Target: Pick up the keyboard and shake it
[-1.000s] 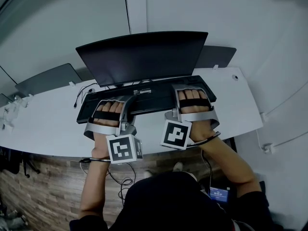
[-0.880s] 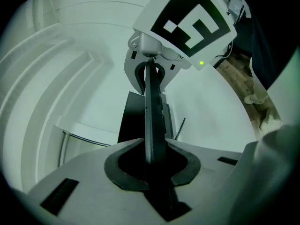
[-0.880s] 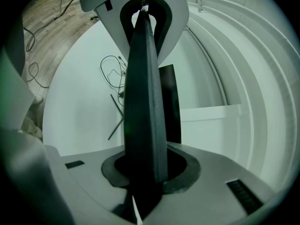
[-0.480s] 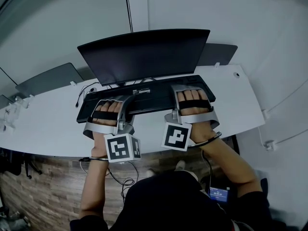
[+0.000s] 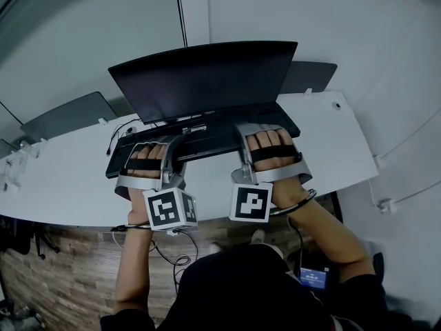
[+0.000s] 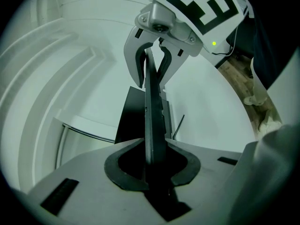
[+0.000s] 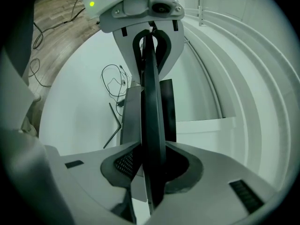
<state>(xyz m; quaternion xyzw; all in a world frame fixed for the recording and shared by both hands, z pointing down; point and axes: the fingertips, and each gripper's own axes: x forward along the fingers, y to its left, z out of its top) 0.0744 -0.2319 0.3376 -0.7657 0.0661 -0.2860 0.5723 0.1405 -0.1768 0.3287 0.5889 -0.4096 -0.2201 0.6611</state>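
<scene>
The black keyboard (image 5: 207,135) is held level between both grippers, just above the white desk (image 5: 69,178) and in front of the monitor. My left gripper (image 5: 172,149) is shut on its left part; in the left gripper view the keyboard (image 6: 151,121) runs edge-on through the left gripper (image 6: 152,165). My right gripper (image 5: 242,138) grips the right part. Its jaws have just been opening a little, but the pads still press on the keyboard (image 7: 151,116) inside the right gripper (image 7: 152,165).
A dark monitor (image 5: 203,78) stands right behind the keyboard, a second screen (image 5: 69,116) at the far left. Thin cables (image 5: 117,131) lie on the desk left of the keyboard. The desk's front edge is just under my wrists.
The keyboard and both grippers have shifted slightly to the left and towards me, and look a little raised. Both grips stay on the keyboard.
</scene>
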